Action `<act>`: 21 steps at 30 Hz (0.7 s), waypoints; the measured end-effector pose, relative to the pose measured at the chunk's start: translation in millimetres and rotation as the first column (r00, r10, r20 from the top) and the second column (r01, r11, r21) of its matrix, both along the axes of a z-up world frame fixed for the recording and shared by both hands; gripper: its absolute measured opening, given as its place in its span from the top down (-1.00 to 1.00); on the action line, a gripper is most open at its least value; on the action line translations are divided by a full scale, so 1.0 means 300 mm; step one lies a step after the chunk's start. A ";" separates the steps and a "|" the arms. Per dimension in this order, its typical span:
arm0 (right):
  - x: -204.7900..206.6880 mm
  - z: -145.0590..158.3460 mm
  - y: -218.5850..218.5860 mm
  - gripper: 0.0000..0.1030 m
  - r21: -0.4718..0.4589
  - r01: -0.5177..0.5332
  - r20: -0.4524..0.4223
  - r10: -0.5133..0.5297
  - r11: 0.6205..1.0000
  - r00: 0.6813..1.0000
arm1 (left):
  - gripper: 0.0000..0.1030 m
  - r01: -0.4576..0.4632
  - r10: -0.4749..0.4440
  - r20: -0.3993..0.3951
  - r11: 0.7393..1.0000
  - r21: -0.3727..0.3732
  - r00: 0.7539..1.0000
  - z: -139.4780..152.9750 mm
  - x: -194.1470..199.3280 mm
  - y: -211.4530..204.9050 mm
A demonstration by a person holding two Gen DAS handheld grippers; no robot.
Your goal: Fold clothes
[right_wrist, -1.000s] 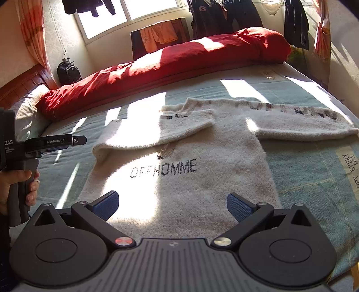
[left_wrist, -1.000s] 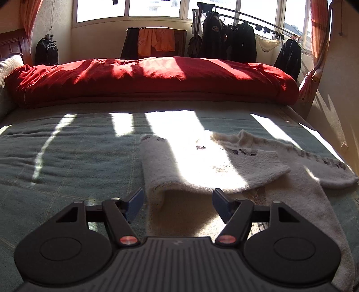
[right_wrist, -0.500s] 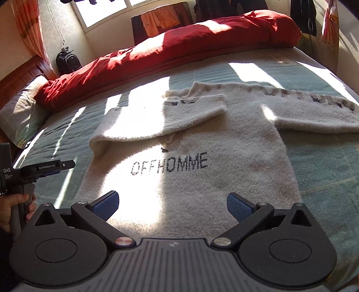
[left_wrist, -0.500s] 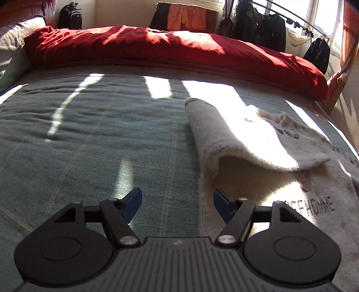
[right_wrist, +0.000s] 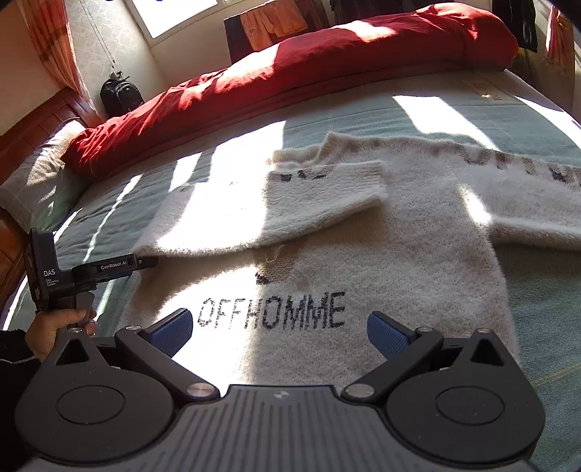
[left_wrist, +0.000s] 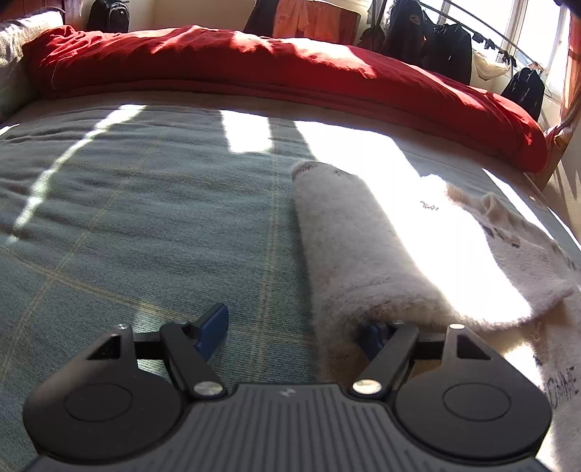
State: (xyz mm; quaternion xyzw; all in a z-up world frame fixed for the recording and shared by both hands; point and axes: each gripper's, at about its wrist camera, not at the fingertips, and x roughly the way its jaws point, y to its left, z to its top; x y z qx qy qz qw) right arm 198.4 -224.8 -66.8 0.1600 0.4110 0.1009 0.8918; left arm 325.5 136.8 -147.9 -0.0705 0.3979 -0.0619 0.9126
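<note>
You had a cream-white fuzzy sweater (right_wrist: pixel 363 261) before you, with "OFFHOMME" lettered across its chest in black and dark blocky marks along its sleeves. The bedspread (left_wrist: pixel 145 225) under it was a muted grey-green, crossed by thin yellowish lines in a wide check. Along the far edge lay a deep red duvet (left_wrist: pixel 254 61). Your left gripper (left_wrist: pixel 290 326) and right gripper (right_wrist: pixel 279 326) were both matte black with blue pads (right_wrist: pixel 385 334). The curtain (right_wrist: pixel 51 47) was orange, and an orange garment (left_wrist: pixel 308 18) hung behind the bed.
</note>
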 end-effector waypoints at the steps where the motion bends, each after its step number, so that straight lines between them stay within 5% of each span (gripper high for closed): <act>1: 0.029 -0.006 -0.007 -1.00 0.021 -0.003 0.007 0.003 1.000 1.000 | -0.49 0.004 -0.004 0.003 1.000 -0.004 1.000 -0.004 -0.002 0.006; 3: 0.095 -0.023 -0.024 -0.92 0.071 -0.002 0.008 0.001 0.997 1.000 | -0.49 0.014 -0.014 0.010 1.000 -0.002 1.000 -0.004 -0.005 0.007; 8: 0.297 -0.123 -0.098 -0.31 0.202 0.090 -0.087 -0.074 0.975 0.993 | -0.50 0.019 -0.019 0.004 1.000 -0.001 1.000 -0.003 0.002 0.006; 13: 0.393 -0.254 -0.193 0.14 0.339 0.244 -0.167 -0.197 0.908 0.966 | -0.51 0.040 -0.040 0.008 0.999 -0.007 0.999 -0.009 0.004 0.016; 15: 0.408 -0.288 -0.224 0.16 0.401 0.290 -0.169 -0.241 0.869 0.956 | -0.52 0.046 -0.046 0.010 0.999 -0.009 0.999 -0.012 0.005 0.019; 17: 0.426 -0.307 -0.238 0.28 0.418 0.323 -0.177 -0.273 0.849 0.946 | -0.53 0.050 -0.050 0.011 0.999 -0.005 0.999 -0.013 0.007 0.017; 19: 0.445 -0.322 -0.247 0.82 0.425 0.353 -0.186 -0.302 0.834 0.935 | -0.53 0.054 -0.054 0.011 0.999 -0.002 0.998 -0.015 0.009 0.017; 21: 0.452 -0.315 -0.243 0.82 0.420 0.358 -0.184 -0.308 0.834 0.934 | -0.53 0.057 -0.057 0.010 0.998 -0.005 0.998 -0.015 0.010 0.019</act>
